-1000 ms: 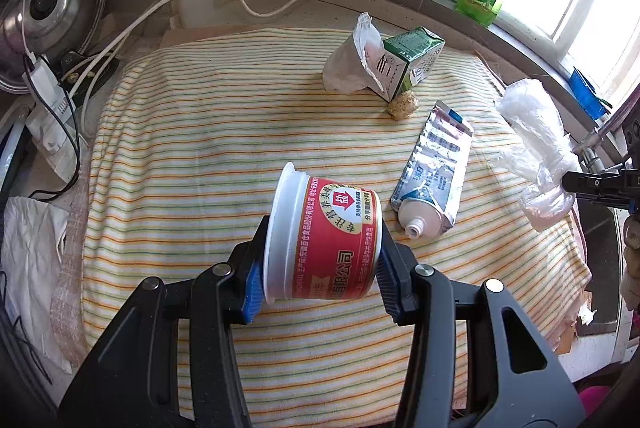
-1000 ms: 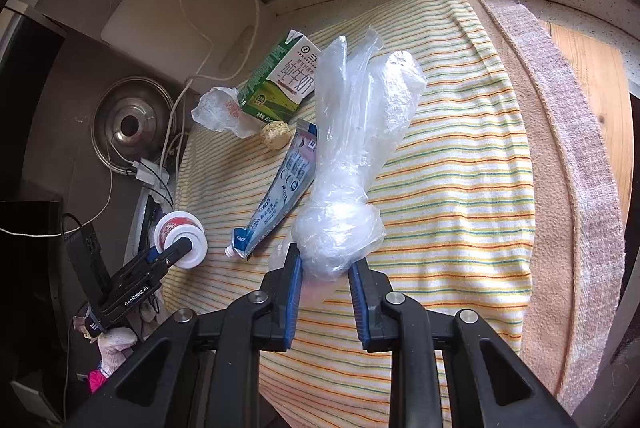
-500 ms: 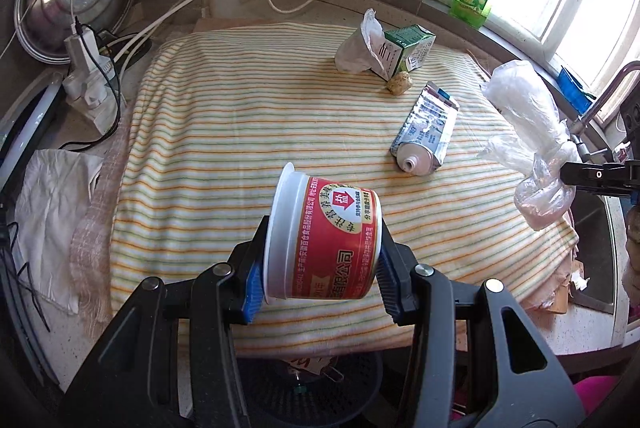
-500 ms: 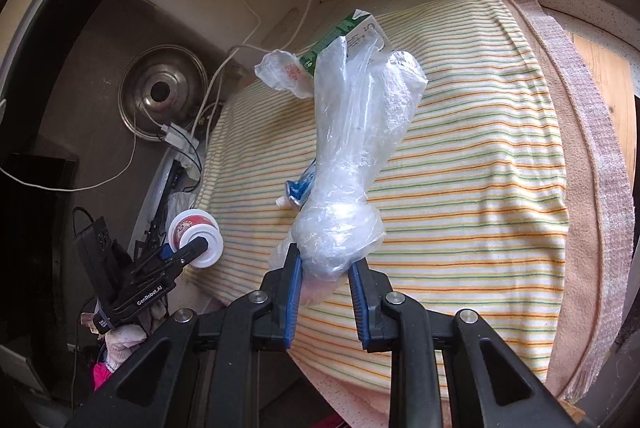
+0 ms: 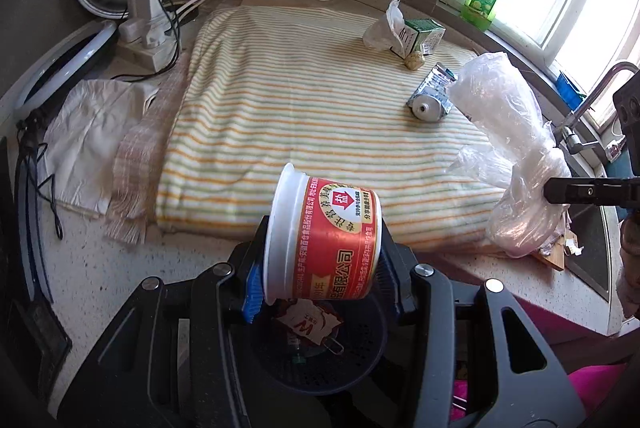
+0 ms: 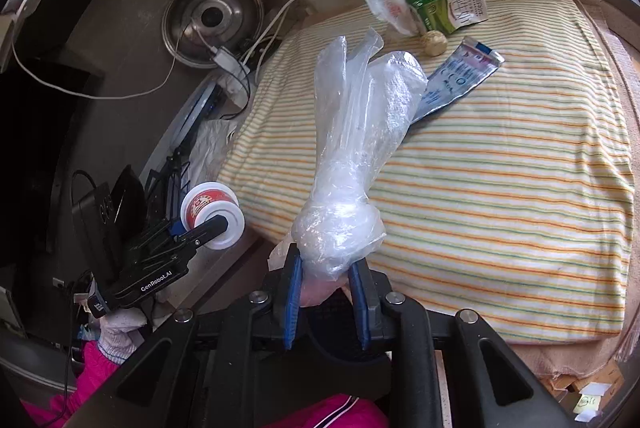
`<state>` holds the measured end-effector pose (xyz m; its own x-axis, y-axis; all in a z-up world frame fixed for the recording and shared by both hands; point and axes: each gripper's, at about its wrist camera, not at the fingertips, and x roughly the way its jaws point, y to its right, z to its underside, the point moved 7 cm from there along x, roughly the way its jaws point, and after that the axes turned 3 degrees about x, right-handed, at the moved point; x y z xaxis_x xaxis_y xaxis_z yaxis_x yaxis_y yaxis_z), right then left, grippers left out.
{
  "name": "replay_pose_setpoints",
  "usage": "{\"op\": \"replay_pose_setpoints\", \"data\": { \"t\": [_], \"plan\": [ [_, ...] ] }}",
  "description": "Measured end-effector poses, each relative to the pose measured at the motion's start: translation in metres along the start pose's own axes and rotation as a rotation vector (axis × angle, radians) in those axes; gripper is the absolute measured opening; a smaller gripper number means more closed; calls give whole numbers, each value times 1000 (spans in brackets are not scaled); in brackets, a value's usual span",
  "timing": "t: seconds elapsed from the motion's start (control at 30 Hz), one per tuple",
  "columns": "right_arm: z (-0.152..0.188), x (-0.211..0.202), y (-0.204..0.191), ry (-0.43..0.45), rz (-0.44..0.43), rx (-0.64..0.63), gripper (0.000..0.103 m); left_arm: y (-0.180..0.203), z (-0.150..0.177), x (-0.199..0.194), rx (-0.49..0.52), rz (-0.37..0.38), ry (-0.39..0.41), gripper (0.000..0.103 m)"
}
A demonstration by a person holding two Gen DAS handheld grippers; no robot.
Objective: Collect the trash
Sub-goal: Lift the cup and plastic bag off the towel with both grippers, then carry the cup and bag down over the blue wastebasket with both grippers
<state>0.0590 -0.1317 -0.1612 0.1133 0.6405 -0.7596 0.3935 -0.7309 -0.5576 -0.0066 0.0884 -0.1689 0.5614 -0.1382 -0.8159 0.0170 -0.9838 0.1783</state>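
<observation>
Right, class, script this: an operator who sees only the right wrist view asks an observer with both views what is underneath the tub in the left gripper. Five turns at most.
Observer: Beneath the tub, which the left gripper holds on its side, a dark perforated bin shows, off the counter's edge.
Operator: Is anything in it?
Observer: Yes, a torn red and white wrapper lies inside.
Operator: What is beyond the plastic bag in my gripper?
Observer: A metal tap rises behind the plastic bag, by the window.
</observation>
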Motion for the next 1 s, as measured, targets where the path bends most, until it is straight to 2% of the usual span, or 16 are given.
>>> {"op": "replay_pose_setpoints", "data": {
  "t": [0.43, 0.7, 1.0],
  "plan": [
    [76, 55, -45, -152, 21, -132, 22, -13, 96, 3, -107, 37, -85, 47],
    [117, 85, -46, -239, 61, -179, 22, -11, 134, 20, -129, 43, -138, 47],
    [144, 118, -32, -304, 137, -218, 22, -8, 168, 52, -163, 41, -202, 47]
  ]
}}
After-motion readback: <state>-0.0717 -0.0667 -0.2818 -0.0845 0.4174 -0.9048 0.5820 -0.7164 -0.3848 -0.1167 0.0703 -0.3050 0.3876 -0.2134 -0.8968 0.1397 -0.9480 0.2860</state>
